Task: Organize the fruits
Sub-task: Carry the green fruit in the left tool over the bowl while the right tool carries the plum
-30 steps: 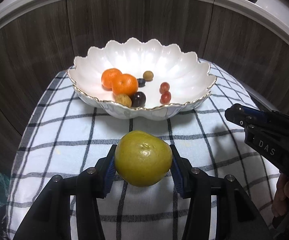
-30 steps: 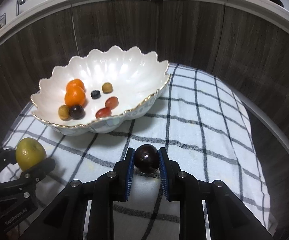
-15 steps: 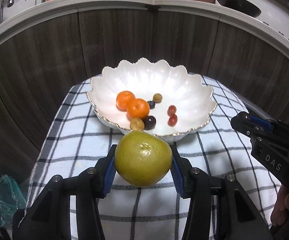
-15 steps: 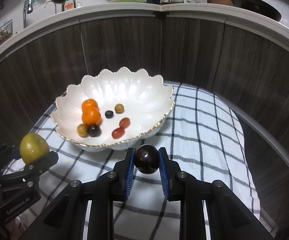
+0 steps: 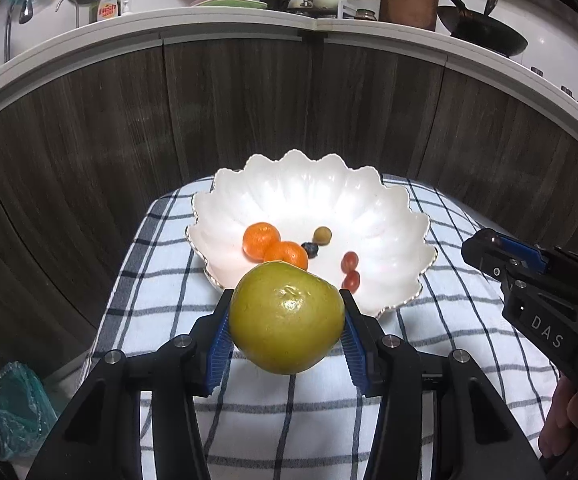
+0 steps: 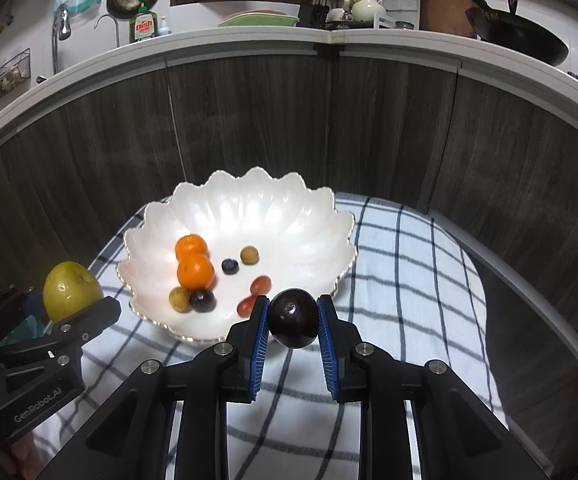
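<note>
My left gripper [image 5: 287,330] is shut on a large yellow-green fruit [image 5: 287,318], held above the checked cloth in front of the white scalloped bowl [image 5: 389,216]. My right gripper [image 6: 293,326] is shut on a dark plum [image 6: 293,323], held just before the bowl's [image 6: 289,208] near rim. In the bowl lie two oranges [image 6: 195,270], a blueberry [image 6: 229,266], a small yellow-brown fruit [image 6: 249,255], two red grapes [image 6: 260,284], a dark fruit [image 6: 202,301] and another yellowish one [image 6: 179,299]. The left gripper with its fruit [image 6: 71,290] shows at the left of the right wrist view.
The bowl stands on a blue-and-white checked cloth [image 5: 273,412] over a small table. Dark wood cabinet fronts [image 5: 249,112] rise behind, with a kitchen counter above. A teal plastic bag [image 5: 9,412] lies low at the left. The right gripper's body [image 5: 545,312] shows at the right.
Both grippers have risen and pulled back with their fruits; the bowl looks smaller and farther, and the kitchen counter has come into view.
</note>
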`<state>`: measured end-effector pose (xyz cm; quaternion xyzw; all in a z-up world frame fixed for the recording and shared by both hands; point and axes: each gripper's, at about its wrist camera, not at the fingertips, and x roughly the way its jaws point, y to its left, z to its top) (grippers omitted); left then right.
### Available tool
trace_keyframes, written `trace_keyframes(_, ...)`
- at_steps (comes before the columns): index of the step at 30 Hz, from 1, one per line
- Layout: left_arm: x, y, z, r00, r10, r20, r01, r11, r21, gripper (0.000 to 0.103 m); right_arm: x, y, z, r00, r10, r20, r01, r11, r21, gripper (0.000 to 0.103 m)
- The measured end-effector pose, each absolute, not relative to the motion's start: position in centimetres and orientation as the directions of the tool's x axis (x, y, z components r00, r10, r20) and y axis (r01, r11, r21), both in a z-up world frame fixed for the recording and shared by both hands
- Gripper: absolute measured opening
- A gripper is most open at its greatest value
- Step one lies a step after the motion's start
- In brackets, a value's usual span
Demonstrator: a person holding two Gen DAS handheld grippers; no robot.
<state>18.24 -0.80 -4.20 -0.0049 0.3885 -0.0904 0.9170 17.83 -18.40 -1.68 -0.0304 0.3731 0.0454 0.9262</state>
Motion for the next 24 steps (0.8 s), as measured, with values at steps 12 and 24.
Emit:
trace_keyframes(12, 21.0, -0.3, -3.1, 0.7, -0.161, -0.696, 0.147, 0.986, -0.081, 0.048, 20.0, -17.6, -0.5, 0.732, 0.072, -0.677, -0.119, 0.993, -0.023, 0.025)
trace_keyframes(24, 24.2, -0.1, -3.9, 0.694, -0.154, -0.704, 0.137, 0.987, -0.081, 0.048, 21.9, -17.4, -0.5, 0.733, 0.075, -0.676, -0.123, 0.992, -0.023, 0.025)
